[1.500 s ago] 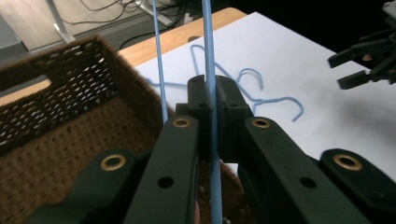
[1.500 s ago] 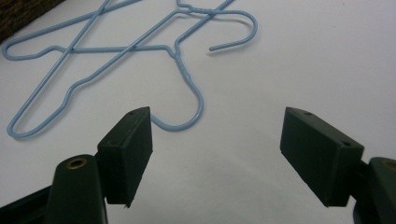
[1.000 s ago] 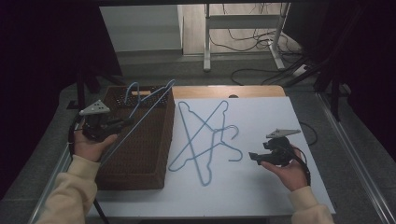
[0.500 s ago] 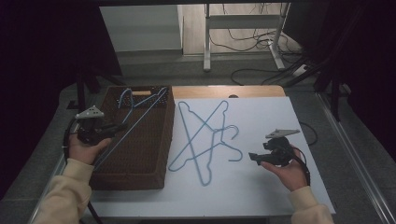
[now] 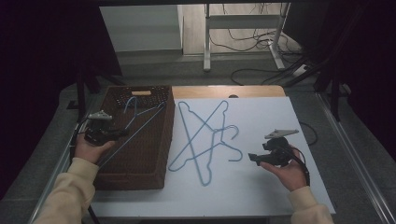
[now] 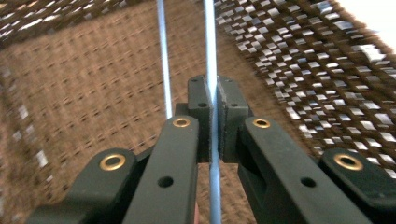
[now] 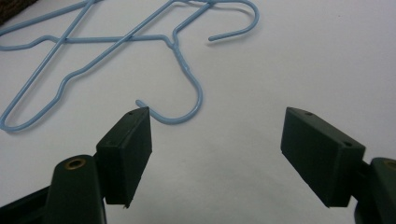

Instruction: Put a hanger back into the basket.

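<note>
Right gripper (image 5: 254, 158) hovers low over the white table (image 5: 261, 191), jaws spread wide, aimed at two crossed blue hangers (image 5: 205, 135) lying flat; the nearest hook (image 7: 180, 109) curls just beyond its left jaw. Over at the left, the left gripper (image 6: 212, 100) is pinched tight on the wire of a third blue hanger (image 5: 135, 121), tilted up out of the brown wicker basket (image 5: 140, 172).

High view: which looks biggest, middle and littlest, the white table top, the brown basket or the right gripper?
1. White table top, biggest.
2. Brown basket, middle.
3. Right gripper, littlest, its jaws open.
</note>
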`<state>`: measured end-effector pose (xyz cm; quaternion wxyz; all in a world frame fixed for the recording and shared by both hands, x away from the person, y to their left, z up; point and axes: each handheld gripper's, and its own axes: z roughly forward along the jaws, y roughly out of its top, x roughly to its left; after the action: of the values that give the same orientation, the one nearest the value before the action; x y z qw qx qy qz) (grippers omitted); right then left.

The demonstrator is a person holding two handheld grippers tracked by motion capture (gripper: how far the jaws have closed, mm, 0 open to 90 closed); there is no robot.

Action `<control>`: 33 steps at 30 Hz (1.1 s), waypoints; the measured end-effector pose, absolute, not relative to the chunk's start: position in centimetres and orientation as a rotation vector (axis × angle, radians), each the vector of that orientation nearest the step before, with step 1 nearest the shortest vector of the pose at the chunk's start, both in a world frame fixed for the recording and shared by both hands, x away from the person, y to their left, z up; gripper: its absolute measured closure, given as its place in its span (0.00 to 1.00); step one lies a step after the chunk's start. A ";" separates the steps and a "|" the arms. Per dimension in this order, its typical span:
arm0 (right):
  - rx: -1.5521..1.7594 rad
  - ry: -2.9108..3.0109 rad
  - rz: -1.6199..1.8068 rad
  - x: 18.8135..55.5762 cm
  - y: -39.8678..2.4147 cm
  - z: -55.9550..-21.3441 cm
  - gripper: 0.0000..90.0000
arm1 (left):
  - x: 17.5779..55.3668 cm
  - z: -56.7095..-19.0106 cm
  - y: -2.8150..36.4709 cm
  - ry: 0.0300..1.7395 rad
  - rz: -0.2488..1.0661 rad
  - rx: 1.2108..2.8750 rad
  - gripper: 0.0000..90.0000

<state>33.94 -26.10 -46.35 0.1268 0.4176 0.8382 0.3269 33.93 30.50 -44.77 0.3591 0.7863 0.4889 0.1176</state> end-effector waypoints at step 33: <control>1.207 2.450 0.936 33.9 -25.9 -46.4 0.27 | 31.4 -41.2 29.2 1.348 0.409 1.963 0.29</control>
<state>33.90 -25.88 -46.45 0.1269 0.4148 0.8416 0.3217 31.35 29.18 -41.22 0.3548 0.7597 0.5214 0.1584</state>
